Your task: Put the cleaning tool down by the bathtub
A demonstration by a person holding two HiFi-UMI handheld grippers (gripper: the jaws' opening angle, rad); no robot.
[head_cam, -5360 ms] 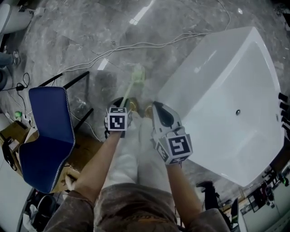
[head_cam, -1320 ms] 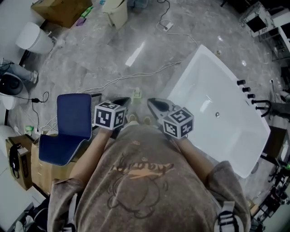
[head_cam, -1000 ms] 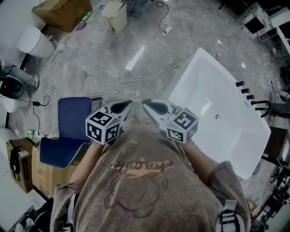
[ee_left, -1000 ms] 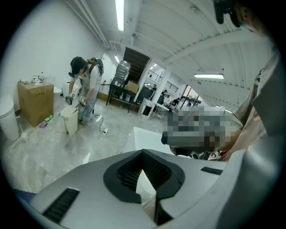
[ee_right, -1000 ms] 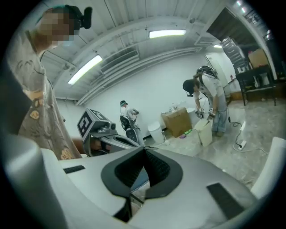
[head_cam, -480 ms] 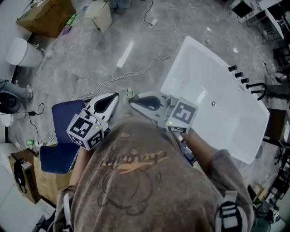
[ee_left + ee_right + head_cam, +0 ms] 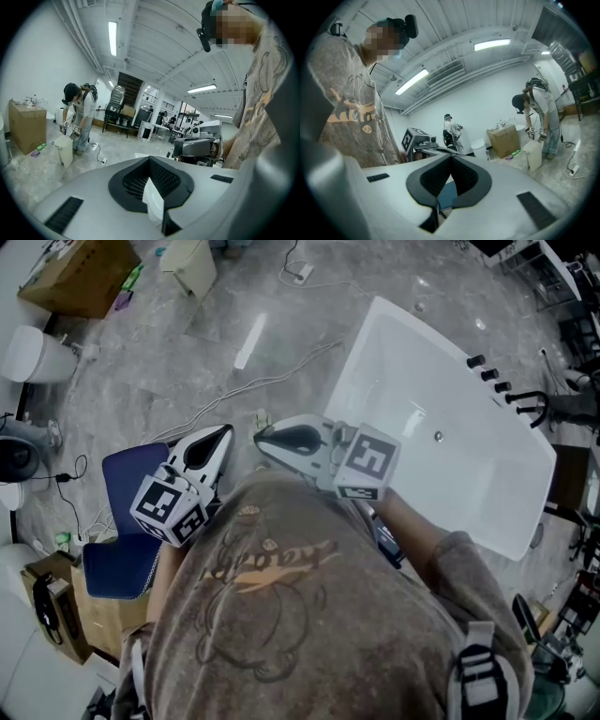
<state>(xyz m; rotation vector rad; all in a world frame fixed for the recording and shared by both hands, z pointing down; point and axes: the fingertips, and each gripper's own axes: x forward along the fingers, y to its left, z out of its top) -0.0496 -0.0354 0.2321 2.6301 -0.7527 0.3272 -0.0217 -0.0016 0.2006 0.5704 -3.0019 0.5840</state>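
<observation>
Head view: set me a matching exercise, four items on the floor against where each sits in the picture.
1 white bathtub
2 blue chair
3 brown cardboard box
4 pale plastic bin

a top left corner
b right half
c top edge, just right of the box
d lower left

Pairs: 1-b, 2-d, 3-a, 4-c.

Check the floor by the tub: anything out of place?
Only a loose white cable trailing across the grey marble floor to a corner of the white bathtub, a possible trip hazard. Nothing looks spilled or damaged.
</observation>
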